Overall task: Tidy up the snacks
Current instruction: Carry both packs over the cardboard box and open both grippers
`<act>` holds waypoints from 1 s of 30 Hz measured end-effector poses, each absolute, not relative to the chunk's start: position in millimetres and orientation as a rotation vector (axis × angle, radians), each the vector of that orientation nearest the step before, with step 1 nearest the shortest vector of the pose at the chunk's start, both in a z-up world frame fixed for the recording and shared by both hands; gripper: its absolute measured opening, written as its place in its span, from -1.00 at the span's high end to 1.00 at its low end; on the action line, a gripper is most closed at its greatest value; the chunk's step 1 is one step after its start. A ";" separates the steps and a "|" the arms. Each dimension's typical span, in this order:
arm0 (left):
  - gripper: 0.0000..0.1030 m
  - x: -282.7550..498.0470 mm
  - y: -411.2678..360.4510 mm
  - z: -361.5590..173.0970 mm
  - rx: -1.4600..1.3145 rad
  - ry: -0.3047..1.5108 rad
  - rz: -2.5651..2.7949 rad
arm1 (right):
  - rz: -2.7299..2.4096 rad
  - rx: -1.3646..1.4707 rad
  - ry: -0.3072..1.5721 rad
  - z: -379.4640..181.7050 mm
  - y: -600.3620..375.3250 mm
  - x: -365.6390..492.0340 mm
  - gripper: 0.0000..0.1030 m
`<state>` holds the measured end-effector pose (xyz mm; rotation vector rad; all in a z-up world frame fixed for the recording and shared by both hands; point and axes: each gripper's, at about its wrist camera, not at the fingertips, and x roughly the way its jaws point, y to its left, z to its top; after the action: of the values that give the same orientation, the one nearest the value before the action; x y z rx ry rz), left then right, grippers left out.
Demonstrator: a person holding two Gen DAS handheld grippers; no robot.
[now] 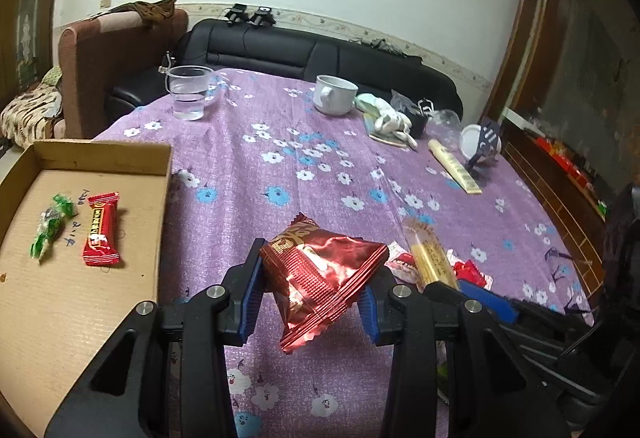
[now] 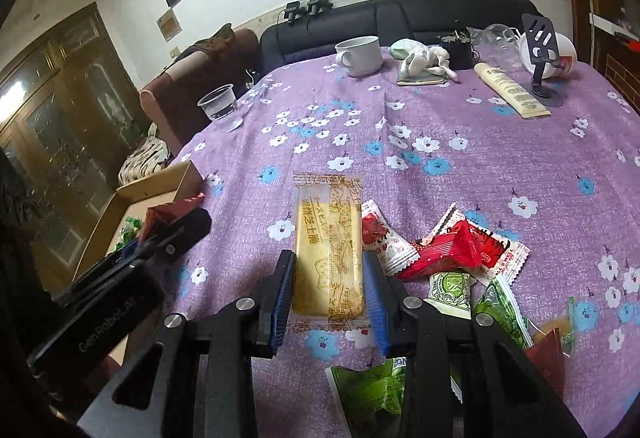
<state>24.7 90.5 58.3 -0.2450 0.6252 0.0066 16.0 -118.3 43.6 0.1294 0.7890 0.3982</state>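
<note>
My left gripper point(image 1: 314, 270) is shut on a dark red foil snack bag point(image 1: 320, 278) and holds it above the purple floral tablecloth, just right of a cardboard box point(image 1: 80, 278). The box holds a red bar point(image 1: 101, 230) and a green candy point(image 1: 52, 226). My right gripper point(image 2: 328, 278) is shut on a yellow cracker packet point(image 2: 328, 258), which also shows in the left wrist view point(image 1: 430, 254). A pile of red and green snack packets point(image 2: 452, 250) lies to the right of it. The left gripper with its red bag point(image 2: 172, 214) shows at the left of the right wrist view, by the box point(image 2: 156, 190).
At the far side of the table stand a plastic cup of water point(image 1: 188, 98), a white mug point(image 1: 334, 94), a soft toy point(image 1: 390, 118), a cream tube point(image 1: 454, 166) and a phone stand point(image 2: 542, 58). A black sofa point(image 1: 300, 50) and a brown armchair point(image 1: 108, 54) stand behind.
</note>
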 end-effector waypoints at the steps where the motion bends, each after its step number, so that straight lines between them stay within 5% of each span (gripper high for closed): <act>1: 0.25 22.9 91.6 59.1 -0.252 0.627 0.009 | 0.397 0.131 0.787 43.8 -118.1 15.4 0.34; 16: 0.24 -49.0 156.1 94.7 -0.291 0.578 0.090 | 0.510 0.126 0.700 64.9 -96.9 -15.0 0.34; 30: 0.24 -58.6 237.4 54.5 -0.357 0.708 0.223 | 0.779 0.060 0.812 72.2 9.3 -51.6 0.34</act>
<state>-58.6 237.4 54.5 -0.3573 0.7075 0.2226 -51.6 9.3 72.2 0.0602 0.8118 0.7787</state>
